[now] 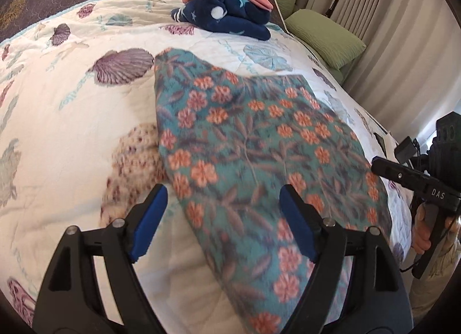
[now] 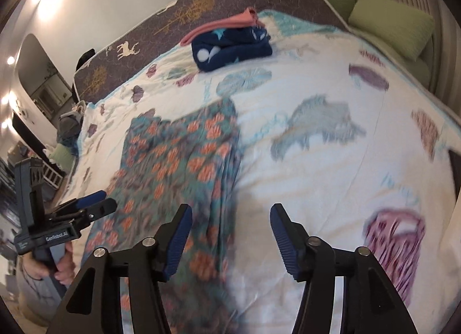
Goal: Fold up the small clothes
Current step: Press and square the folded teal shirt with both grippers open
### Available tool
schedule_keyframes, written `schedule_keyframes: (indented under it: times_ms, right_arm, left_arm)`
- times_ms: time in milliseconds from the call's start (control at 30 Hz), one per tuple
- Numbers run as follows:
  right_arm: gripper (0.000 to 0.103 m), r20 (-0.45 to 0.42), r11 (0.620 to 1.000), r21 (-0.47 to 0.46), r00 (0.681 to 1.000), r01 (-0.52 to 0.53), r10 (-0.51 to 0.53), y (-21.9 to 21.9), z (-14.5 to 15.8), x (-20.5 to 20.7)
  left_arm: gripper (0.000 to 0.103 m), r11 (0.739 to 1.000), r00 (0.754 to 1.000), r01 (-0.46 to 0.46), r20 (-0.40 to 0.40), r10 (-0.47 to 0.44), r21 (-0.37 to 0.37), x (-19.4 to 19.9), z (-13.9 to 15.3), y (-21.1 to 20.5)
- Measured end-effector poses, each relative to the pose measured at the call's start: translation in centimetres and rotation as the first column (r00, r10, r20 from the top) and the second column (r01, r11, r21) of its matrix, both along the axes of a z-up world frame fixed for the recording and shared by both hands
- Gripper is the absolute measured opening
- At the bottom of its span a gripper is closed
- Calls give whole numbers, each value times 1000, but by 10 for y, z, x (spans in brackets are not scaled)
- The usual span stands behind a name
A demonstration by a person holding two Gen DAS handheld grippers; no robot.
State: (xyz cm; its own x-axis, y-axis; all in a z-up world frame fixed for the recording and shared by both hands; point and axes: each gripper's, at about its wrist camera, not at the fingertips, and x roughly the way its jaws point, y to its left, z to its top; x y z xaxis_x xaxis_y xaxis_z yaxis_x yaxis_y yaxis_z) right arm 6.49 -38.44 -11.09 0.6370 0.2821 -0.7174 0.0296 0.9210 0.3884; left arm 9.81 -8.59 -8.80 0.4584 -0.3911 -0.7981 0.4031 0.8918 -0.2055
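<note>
- Left wrist view: the left gripper (image 1: 223, 192) hangs with jaws spread wide, gripping nothing, over the near edge of the floral garment (image 1: 253, 143) lying flat on the quilt (image 1: 57, 120).
- Folded clothes (image 1: 227, 14) sit beyond.
- Right wrist view: the right gripper (image 2: 230, 215) is released, empty, above bare quilt just beside the garment's edge.

Premises: a domestic bedroom. Evidence: a bed covered by a white seashell-print quilt (image 1: 72, 120); a dark deer-print bedspread (image 2: 201, 8) beyond it; green pillows (image 1: 322, 34) at one side; pleated beige curtains (image 1: 383, 17); folded clothes (image 1: 227, 14) stacked on the quilt.
</note>
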Motion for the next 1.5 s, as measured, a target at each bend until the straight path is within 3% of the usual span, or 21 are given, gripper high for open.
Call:
schedule_keyframes:
  times_ms: [333,500,667,867,967,1067,1167,1233,1433,1500]
  right_arm:
    - [61,-38,999,37,999,-34,35,17,-12,-10]
    - [64,-38,998,57,999,-35,37,15,-16,-12]
    - [65,-11,999,26,999,-48,48,18,-21,-22]
    - [65,-28,999,50,1000,-10,11,13,-12,-44]
    - [65,-8,999,41,1000,3,-3,11,-2,-66]
    - [66,12,999,40,1000,11,-11,10,5,-82]
    - [66,13,999,37,1000,19,-20,11,5,-90]
    - [66,5,999,32,1000,18,-18,16,3,-90]
    - [66,-2,1000,29,1000,-3,3,30,-5,-93]
    - [66,-10,999,37,1000,-9,9,33,-9,-92]
  left_arm:
    - [82,998,997,-14,-81,8,-69,-10,-13,9]
    - [85,999,998,10,-65,-14,-49,-15,-15,6]
    - [86,997,997,82,10,-82,-4,-34,-20,6]
    - [86,986,992,99,-67,-109,-135,-59,-6,31]
    - [86,982,993,112,-17,-115,-150,-88,6,42]
    - [86,975,983,182,46,-177,-129,-116,12,42]
    - [86,987,984,160,78,-162,21,-127,3,26]
    - [86,990,988,123,79,-129,74,-123,-4,19]
    - [86,996,992,-40,124,30,79,-115,0,18]
    - [86,997,990,-37,141,26,72,-118,5,9]
